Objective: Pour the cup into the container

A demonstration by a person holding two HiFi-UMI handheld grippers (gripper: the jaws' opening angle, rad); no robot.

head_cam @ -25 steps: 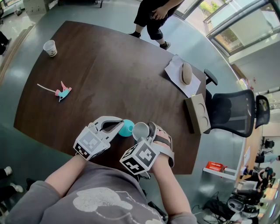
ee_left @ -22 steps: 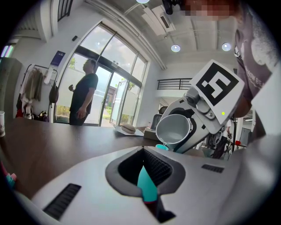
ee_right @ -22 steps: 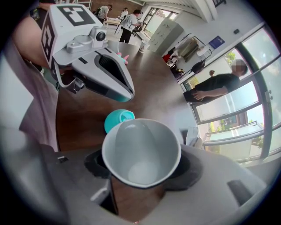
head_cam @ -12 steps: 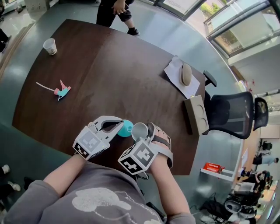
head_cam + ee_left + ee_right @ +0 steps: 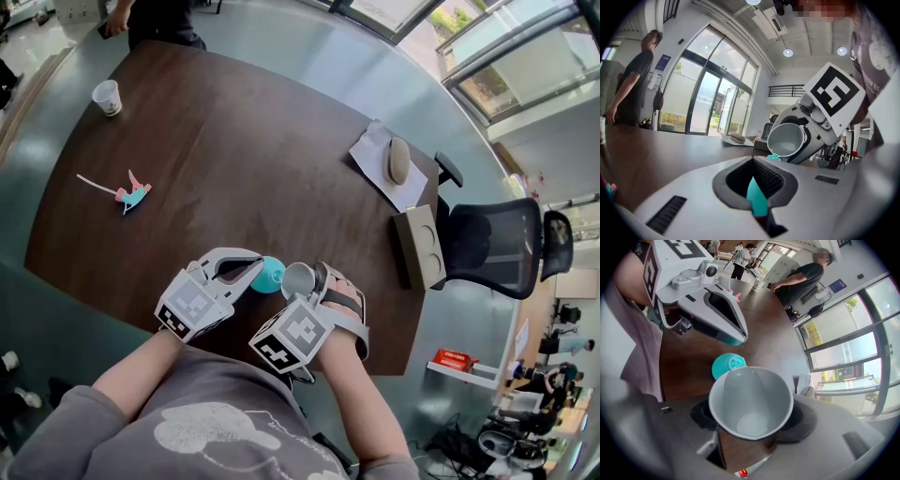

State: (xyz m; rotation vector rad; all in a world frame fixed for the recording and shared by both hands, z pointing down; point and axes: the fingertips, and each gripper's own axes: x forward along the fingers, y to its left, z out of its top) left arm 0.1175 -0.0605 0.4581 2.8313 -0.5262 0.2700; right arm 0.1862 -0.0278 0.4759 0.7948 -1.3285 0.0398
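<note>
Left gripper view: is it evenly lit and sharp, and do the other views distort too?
Left gripper view: backlit by tall glass windows, standing person dark, near white fingers soft. Right gripper view: strong fisheye, yet the grey tapered cup is sharp. Head view: dark brown wooden table bows outward, with pale sheen.

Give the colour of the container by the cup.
Teal. The container shows best in the right gripper view.
</note>
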